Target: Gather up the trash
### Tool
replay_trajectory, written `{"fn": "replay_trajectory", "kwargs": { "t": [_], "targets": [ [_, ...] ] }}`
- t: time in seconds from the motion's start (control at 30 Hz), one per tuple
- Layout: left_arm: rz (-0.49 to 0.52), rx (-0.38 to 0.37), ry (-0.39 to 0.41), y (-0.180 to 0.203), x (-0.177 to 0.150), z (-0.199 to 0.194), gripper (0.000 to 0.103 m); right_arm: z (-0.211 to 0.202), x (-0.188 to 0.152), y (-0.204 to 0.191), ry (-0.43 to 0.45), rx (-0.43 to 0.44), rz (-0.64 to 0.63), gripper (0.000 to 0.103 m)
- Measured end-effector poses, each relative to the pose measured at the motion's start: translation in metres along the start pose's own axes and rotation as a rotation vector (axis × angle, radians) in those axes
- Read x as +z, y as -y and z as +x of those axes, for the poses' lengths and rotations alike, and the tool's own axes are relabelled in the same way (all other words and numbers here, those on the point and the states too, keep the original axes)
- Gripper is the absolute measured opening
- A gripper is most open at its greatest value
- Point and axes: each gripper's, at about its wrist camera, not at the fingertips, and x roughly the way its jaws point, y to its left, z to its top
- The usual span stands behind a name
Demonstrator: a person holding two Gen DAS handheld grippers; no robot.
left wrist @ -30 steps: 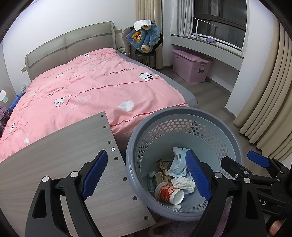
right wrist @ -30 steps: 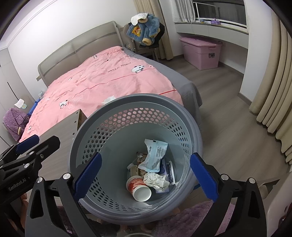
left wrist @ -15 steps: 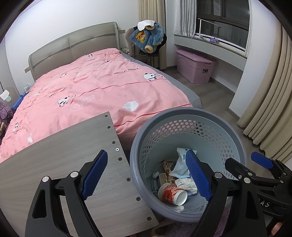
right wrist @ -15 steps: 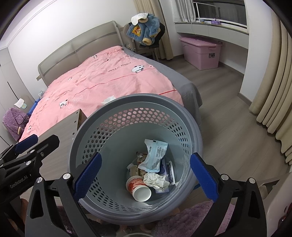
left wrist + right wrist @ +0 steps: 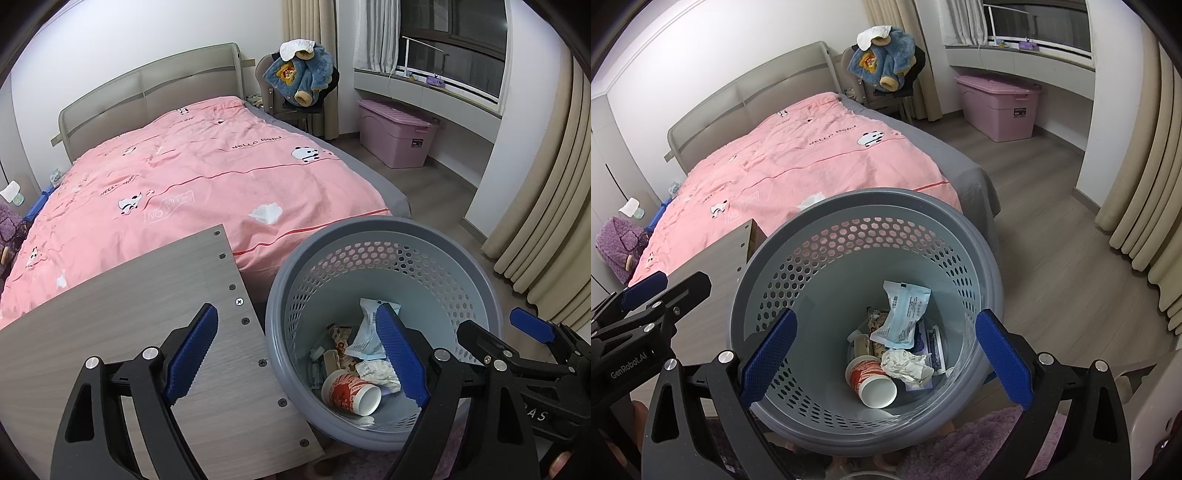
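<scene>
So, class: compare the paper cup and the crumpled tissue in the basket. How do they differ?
The paper cup keeps a firm round shape with an open mouth; the crumpled tissue is a shapeless wad. The cup is red-printed outside and white inside; the tissue is plain white. Both lie side by side at the bottom of the grey basket.

Right tool (image 5: 884, 360) gaping, empty, above grey bin (image 5: 982, 243) holding trash.

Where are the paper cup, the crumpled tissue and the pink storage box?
paper cup (image 5: 873, 382), right wrist view, its side.
crumpled tissue (image 5: 905, 365), right wrist view, its middle.
pink storage box (image 5: 393, 138), left wrist view, front wall.
</scene>
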Motion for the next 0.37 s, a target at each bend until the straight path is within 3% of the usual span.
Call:
{"fn": "replay_trajectory", "kwargs": {
  "t": [0.37],
  "targets": [
    [-0.005,-0.001,-0.006,-0.0024,-0.0014,0.0013,0.083,-0.0003,0.0,-0.0005,0.001,-0.001,0.0,0.096]
  ]
}}
